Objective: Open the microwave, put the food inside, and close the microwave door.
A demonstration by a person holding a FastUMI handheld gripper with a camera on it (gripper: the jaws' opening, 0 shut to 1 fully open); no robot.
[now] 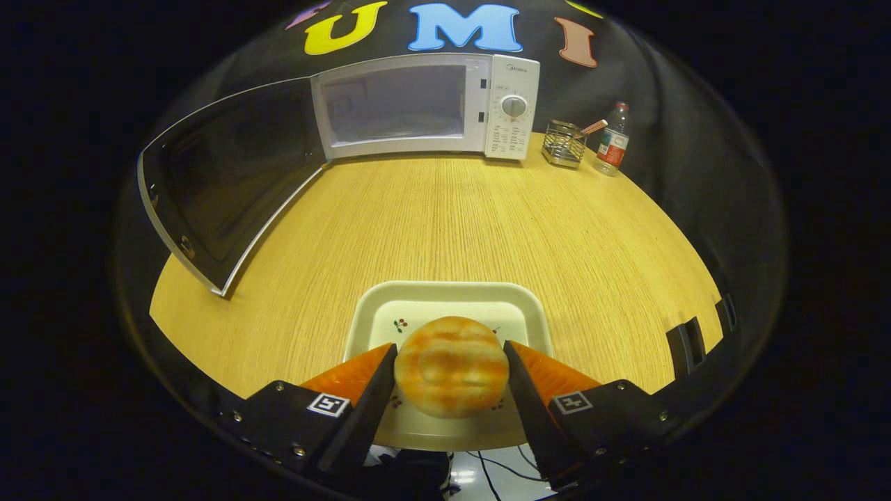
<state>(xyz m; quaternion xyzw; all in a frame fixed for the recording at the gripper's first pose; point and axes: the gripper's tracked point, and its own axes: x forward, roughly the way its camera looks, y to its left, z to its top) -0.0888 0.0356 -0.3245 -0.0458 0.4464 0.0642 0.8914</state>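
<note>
A round golden bun [451, 367] sits between my two fingers, and both fingers [379, 376] press against its sides. My gripper [451, 358] is shut on the bun, over a cream square plate [445, 296] with small cherry marks near the table's front edge. Far beyond the fingers stands the white microwave [424, 104] at the back of the wooden table [452, 216]. Its door [223, 181] is swung wide open to the left, and the cavity looks bare. A round dial [514, 106] sits on its right panel.
To the right of the microwave stand a wire holder [564, 144] with a utensil in it and a plastic water bottle [612, 139]. The open door reaches forward over the table's left side. Bare wood lies between plate and microwave.
</note>
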